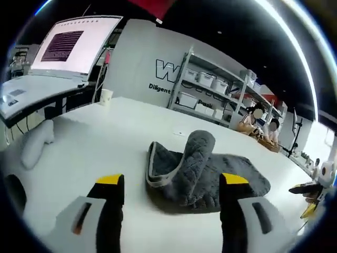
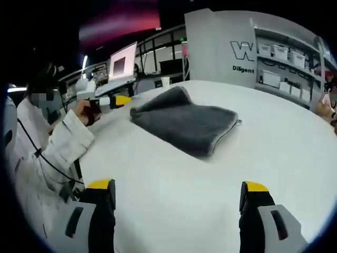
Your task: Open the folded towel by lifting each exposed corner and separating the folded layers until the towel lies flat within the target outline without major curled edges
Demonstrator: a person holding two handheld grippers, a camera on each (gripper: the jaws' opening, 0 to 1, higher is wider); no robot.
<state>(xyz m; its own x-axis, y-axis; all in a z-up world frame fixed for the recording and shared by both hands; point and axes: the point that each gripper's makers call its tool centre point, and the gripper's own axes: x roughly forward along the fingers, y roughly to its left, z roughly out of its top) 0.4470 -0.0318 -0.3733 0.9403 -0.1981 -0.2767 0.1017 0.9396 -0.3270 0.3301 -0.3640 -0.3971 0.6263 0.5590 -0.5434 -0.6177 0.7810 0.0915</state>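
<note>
In the left gripper view the left gripper hangs over the white desk with its yellow-tipped jaws spread wide and nothing between them. Just beyond the jaws lies the grey towel, folded and partly rumpled, one quilted layer humped up in a roll with its pale-edged hem curling on the near side. It sits towards the middle of the desk, well in from every edge. A white cloth bundle rests near the desk's left edge, and a paper cup stands at its far edge.

In the right gripper view the right gripper also stands wide apart and empty above bare desk. The towel lies ahead of it, apart from the jaws, one corner raised at its far left. Beyond it, the left gripper shows in the hand of a person in a white sleeve at the desk's left edge.

Around the desk the room holds a lit screen on another desk to the left, a grey partition wall with dark lettering, and metal shelving loaded with white storage boxes. Two people sit at the far right.
</note>
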